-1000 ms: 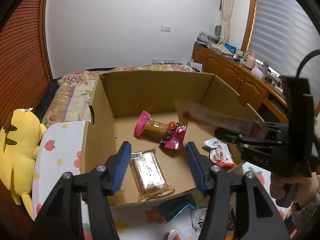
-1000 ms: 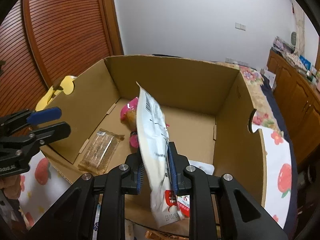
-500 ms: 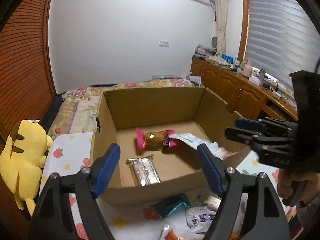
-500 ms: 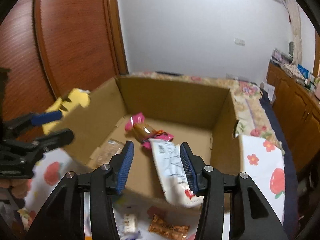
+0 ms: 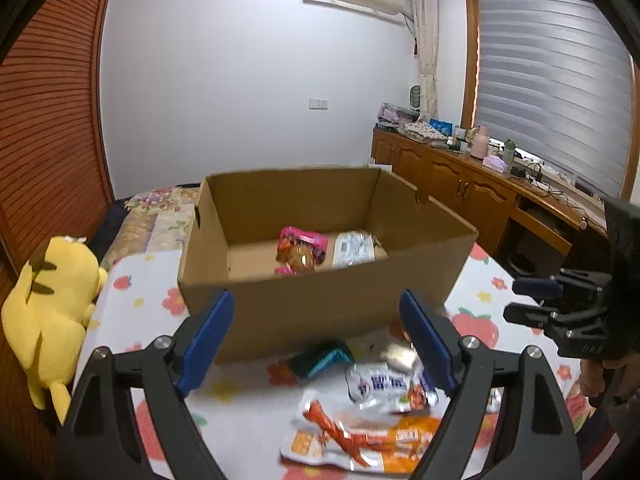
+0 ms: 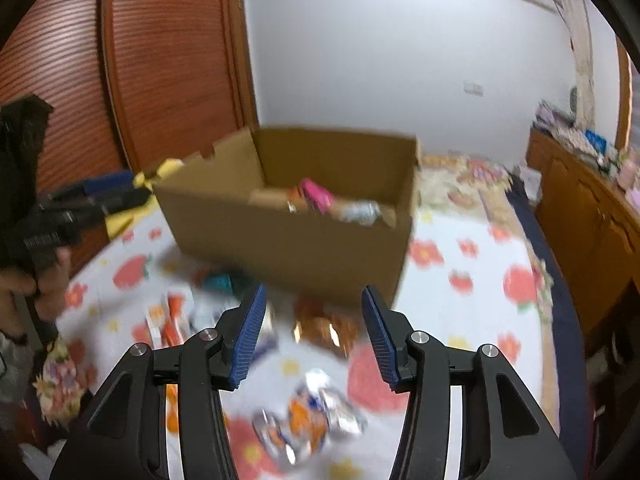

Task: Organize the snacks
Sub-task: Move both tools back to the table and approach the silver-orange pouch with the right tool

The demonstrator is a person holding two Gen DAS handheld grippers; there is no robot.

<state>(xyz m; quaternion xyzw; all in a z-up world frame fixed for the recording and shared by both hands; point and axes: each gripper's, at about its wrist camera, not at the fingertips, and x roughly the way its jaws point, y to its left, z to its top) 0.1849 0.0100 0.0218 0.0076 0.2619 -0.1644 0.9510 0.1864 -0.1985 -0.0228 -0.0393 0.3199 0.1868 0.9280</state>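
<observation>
The orange-and-white snack packet (image 5: 360, 436) lies flat on the fruit-print cloth (image 5: 132, 292), in front of the cardboard box (image 5: 320, 304), long axis running across your view. It sits just below and ahead of your left gripper (image 5: 320, 344), the nearer one, whose jaws are opening wide around nothing, tilted downward. Your right gripper (image 6: 312, 336) is opening too, empty.

Brown cardboard box (image 5: 320, 304), pink snack packet (image 5: 302, 240), yellow plush toy (image 5: 52, 300), strawberry-patterned cloth (image 5: 248, 420)
</observation>
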